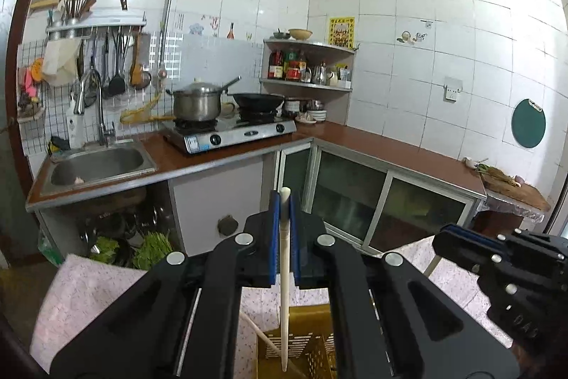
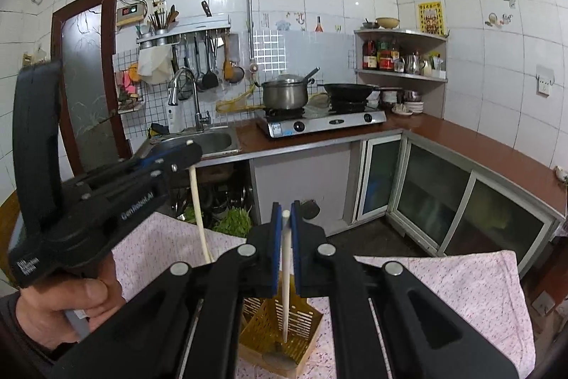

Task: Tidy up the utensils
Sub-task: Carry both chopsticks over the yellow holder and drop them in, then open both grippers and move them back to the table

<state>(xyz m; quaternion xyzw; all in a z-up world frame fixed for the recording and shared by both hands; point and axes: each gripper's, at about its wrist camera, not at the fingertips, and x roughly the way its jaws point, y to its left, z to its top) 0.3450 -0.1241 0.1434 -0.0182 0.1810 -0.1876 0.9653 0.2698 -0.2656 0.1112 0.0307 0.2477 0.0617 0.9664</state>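
left tongs [image 1: 284, 215]: black two-finger tongs with blue pads, pinched tight on a long cream-white plastic chopstick [image 1: 284, 290]. The stick hangs tip-down over the yellow perforated plastic utensil basket [image 1: 312, 347].
right tongs [image 2: 285, 226]: same black-and-blue build, also clamped on a cream-white chopstick of its own [image 2: 285, 290], tip dangling right over the basket's opening.
other sightings: the left tongs show up in the right view too, with a hand [image 2: 60, 308] wrapped round the grip and their stick hanging down.
readable writing: "GenRobot.AI" in white on the side of the left tongs' body [image 2: 136, 206]. There's smaller white print lower on the handle, too blurry to read.
basket spot: sits on a pink-flecked white tablecloth [image 2: 461, 290], slots on its walls.
further out: brown kitchen counter [image 1: 372, 141] with a steel sink [image 1: 97, 162], a two-burner gas stove [image 1: 230, 134] carrying a lidded steel pot [image 1: 197, 102] and a black wok [image 1: 259, 102].
wall stuff: yellow poster with red characters [image 1: 341, 31], can't make them out. Corner shelf with sauce bottles [image 1: 287, 63], labels unreadable.
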